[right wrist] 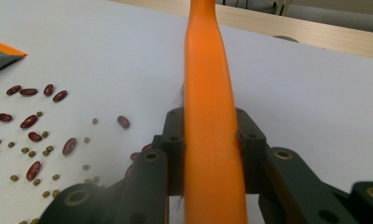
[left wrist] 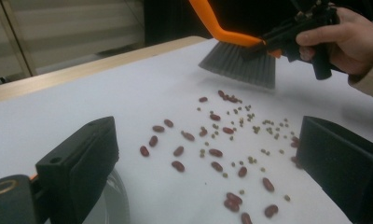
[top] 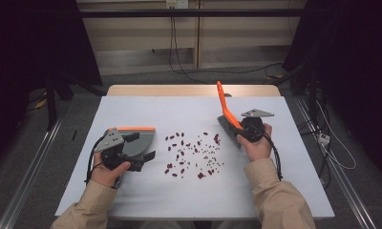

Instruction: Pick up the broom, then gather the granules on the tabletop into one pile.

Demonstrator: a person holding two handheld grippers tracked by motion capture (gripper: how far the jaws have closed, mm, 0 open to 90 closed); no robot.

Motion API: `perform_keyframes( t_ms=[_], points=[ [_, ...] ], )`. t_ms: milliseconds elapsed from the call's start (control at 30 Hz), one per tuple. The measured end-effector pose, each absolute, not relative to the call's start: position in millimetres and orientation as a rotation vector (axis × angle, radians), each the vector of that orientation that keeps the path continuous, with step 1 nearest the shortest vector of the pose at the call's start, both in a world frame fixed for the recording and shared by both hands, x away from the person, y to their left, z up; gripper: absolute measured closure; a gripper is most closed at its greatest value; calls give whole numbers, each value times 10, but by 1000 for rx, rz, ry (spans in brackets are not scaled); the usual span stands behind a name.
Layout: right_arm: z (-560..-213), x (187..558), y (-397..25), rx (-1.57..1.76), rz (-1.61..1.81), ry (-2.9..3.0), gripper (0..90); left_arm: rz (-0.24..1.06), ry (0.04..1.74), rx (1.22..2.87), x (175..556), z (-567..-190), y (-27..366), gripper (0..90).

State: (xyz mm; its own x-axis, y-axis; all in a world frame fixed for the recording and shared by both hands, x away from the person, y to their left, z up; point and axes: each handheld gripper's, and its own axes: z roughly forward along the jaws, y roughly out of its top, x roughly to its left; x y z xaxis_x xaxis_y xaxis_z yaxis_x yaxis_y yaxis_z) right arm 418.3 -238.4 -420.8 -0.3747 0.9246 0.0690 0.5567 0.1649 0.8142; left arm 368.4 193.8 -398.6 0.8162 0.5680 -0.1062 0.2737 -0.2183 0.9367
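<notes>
Two grippers in play: right gripper (right wrist: 208,140) clamped on orange brush (top: 226,110) handle, bristles just beside scattered beans (top: 194,153). Left gripper (top: 143,148) holding grey dustpan (top: 140,137), orange edge facing the beans; jaw state cannot be told. Bare tabletop (top: 146,195) near the front edge.

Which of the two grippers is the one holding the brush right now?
The right gripper: its jaws clamp the orange brush handle. The left gripper is at the dustpan instead.

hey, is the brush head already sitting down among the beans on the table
No, in the left gripper view the brush, held in the right claw, hangs above the white table, beside the far edge of the scattered beans.
</notes>
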Motion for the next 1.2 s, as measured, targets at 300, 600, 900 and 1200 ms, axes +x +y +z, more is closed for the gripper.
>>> perform_keyframes(
  t_ms=[300,600,900,1200],
  points=[
    [-4246,4281,-2361,1393,1071,1986,709,300,661,1809,3652,-4021,2022,56],
    [-4346,4403,-2268,1317,1010,2028,709,315,673,1809,3636,-4037,2081,57],
    [-4331,4318,-2047,1179,963,2153,711,320,681,1809,3631,-4037,2097,57],
    [-4311,4187,-1987,1095,969,2230,710,324,687,1802,3629,-4035,2111,57]
  ],
)
